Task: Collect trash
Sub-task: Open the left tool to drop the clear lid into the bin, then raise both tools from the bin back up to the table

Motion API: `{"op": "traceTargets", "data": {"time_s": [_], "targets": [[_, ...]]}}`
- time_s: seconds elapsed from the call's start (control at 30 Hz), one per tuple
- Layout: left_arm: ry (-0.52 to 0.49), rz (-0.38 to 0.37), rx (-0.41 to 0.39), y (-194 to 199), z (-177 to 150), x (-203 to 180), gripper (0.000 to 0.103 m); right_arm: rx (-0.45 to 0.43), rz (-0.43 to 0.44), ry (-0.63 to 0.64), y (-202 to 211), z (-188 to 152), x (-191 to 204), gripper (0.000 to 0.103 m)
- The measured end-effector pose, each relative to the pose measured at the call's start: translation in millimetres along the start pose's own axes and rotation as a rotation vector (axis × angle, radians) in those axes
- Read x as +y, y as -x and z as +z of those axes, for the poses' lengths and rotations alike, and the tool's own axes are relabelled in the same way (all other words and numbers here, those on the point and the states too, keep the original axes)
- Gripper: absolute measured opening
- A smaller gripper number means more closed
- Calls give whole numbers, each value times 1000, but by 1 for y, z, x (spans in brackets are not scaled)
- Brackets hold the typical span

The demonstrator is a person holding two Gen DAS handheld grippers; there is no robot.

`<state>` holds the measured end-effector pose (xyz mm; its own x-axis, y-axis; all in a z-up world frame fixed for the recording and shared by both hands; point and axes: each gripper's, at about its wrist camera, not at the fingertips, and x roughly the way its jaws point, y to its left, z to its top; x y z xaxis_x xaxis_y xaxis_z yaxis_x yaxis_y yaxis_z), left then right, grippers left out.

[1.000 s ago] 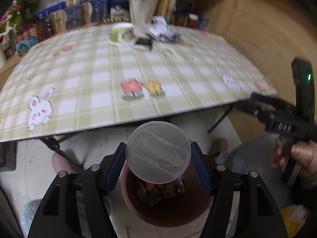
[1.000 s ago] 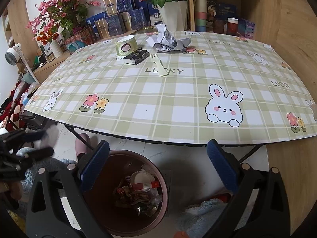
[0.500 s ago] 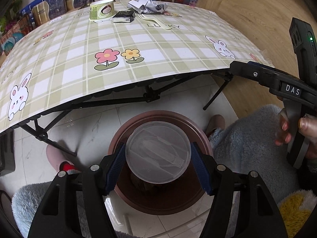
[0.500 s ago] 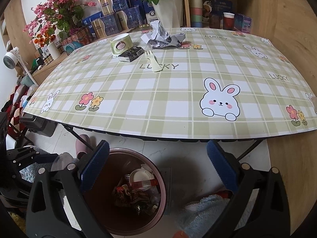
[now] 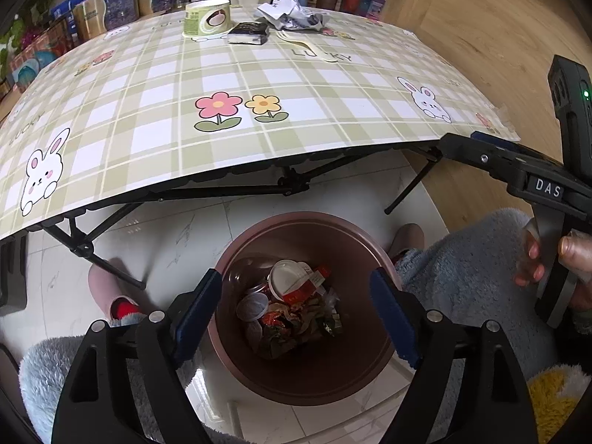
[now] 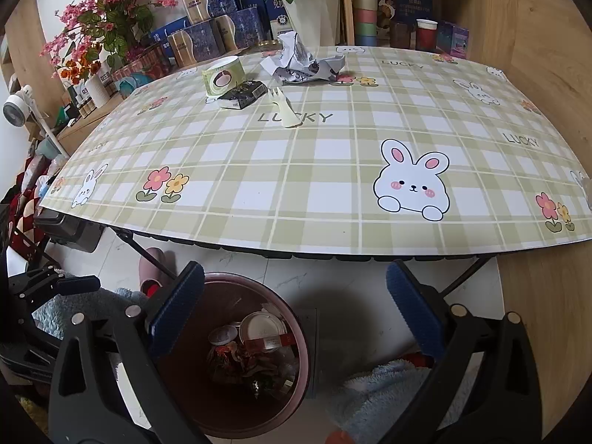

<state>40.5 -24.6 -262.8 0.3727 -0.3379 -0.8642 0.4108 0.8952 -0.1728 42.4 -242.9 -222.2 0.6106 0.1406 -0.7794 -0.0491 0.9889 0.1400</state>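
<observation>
Hovering over the brown bin (image 5: 303, 370) on the floor: left gripper (image 5: 296, 307), jaws just spread, nothing between them. A clear lid (image 5: 244, 266) appears to lie inside against the wall. Right gripper (image 6: 296, 310): jaws wide, empty. Still on the table (image 6: 333, 192): green cup (image 6: 222, 79), dark packet (image 6: 242, 94), crumpled paper (image 6: 299, 61), plastic fork (image 6: 283, 107). Drop step likely done; next, reach across for one.

Folding table (image 6: 333, 185), green plaid rabbit-print cover. At far end: green paper cup (image 6: 223, 76) on its side, black box (image 6: 242, 95) touching it, cream plastic fork (image 6: 284, 106), crumpled paper (image 6: 301, 61). Tiled floor (image 5: 166, 236) carries brown trash bin (image 5: 355, 362).
</observation>
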Motion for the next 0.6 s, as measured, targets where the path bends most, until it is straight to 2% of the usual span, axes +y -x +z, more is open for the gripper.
{"op": "traceTargets", "data": {"time_s": [0.3, 0.47, 0.6], "targets": [[36, 6, -31, 4, 4, 10, 81, 11, -3, 4, -3, 0, -1, 97], [74, 33, -98, 14, 11, 24, 81, 30, -3, 6, -10, 0, -2, 97], [107, 58, -179, 28, 32, 41, 81, 33, -9, 9, -16, 6, -5, 97]]}}
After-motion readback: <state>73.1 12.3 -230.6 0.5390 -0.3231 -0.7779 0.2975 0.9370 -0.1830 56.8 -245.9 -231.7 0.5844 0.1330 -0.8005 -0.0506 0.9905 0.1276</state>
